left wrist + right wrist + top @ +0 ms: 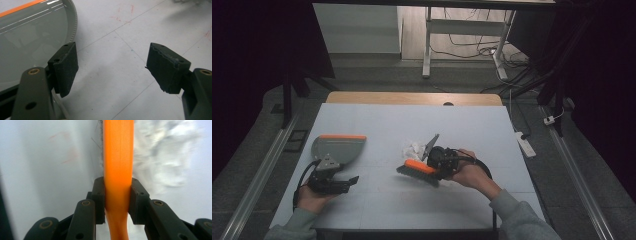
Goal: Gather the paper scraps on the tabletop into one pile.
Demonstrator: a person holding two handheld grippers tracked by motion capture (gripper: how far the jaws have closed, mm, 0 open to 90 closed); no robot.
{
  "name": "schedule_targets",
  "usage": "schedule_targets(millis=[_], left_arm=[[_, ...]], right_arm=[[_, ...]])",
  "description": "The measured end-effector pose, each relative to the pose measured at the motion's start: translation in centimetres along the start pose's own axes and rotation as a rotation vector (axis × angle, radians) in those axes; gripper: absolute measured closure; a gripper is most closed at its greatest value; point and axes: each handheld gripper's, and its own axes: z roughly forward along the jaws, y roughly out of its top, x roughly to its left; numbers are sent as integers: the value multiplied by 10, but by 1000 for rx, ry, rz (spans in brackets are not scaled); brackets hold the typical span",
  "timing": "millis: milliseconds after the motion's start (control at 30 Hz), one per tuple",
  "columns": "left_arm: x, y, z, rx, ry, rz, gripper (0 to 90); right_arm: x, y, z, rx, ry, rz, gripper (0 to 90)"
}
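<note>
From the high view, the left hand-held gripper (353,180) sits just beside the grey dustpan (337,149) near the surface's (377,120) left edge, bare room between it and the brush (418,171) beside white crumpled scraps (414,148). In the left gripper view the jaws stand spread, the dustpan's rim (74,22) by one pad. In the right gripper view the right hand-held gripper (117,200) pinches the orange brush back (118,157).

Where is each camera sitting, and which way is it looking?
High view: above the person's side, looking forward and down on the table; both forearms, hands and each hand-held gripper show.
Left gripper view: rides the left hand-held gripper, looking along its open jaws at the table and the dustpan beside one jaw.
Right gripper view: rides the right hand-held gripper, looking along jaws shut on the brush, beside white crumpled scraps.
Shared: the high view and left gripper view both see the dustpan.
</note>
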Motion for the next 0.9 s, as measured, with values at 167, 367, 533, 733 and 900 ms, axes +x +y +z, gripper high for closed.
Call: schedule_targets(millis=[167,367,533,733,900], left_arm=[[1,0,0,-1,0,-2,262],[0,0,0,1,-1,-1,262],[0,0,0,1,2,-1,262],[0,0,-1,-4,0,-1,262],[0,0,0,-5,-7,5,263]], right_arm=[[-13,3,-3,-70,-44,38,702],[-12,-8,-30,-227,-25,95,702],[-11,-23,-53,-298,-82,198,702],[-19,-55,-56,-250,-135,465,702],[-21,-88,-37,-134,-134,598,702]])
